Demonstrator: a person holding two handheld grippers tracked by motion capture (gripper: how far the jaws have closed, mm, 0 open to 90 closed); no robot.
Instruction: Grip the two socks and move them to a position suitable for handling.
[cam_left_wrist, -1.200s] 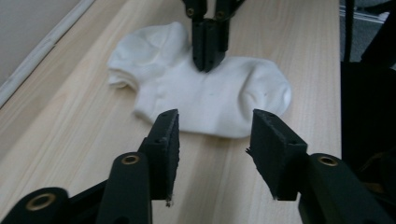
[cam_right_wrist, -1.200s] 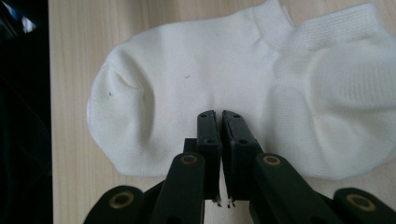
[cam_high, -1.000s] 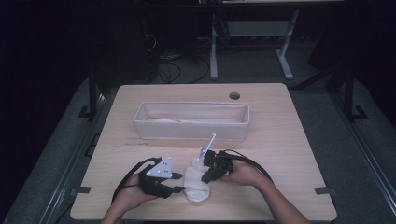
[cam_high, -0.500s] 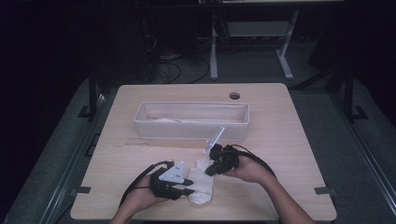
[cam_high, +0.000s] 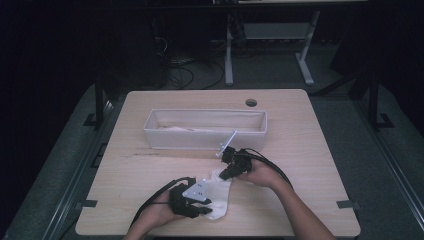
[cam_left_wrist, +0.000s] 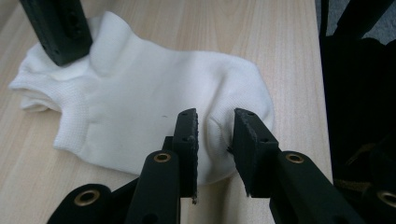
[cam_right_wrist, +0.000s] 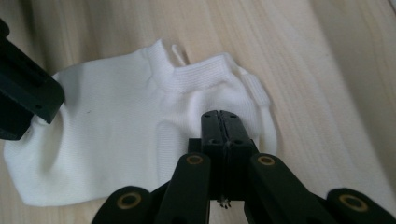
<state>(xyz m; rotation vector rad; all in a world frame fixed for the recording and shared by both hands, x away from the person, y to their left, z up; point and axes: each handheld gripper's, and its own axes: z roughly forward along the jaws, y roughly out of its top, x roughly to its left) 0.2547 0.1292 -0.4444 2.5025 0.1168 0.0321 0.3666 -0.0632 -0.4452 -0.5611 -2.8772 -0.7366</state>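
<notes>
Sock (cam_high: 219, 196) near table's (cam_high: 150, 210) front edge

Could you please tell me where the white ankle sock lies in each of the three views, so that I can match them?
High view: the white ankle sock lies near the table's front edge, between the two grippers.
Left gripper view: it spreads across the middle, on pale wood.
Right gripper view: it lies centre-left.
Shared landmark: the pale wooden tabletop under it.

This looks like a lab or test room: a bare wooden table (cam_high: 310, 150) with a cable hole (cam_high: 251, 102) stands on grey carpet, with loose cables (cam_high: 185, 75) and a desk frame (cam_high: 270, 45) behind in darkness.
</notes>
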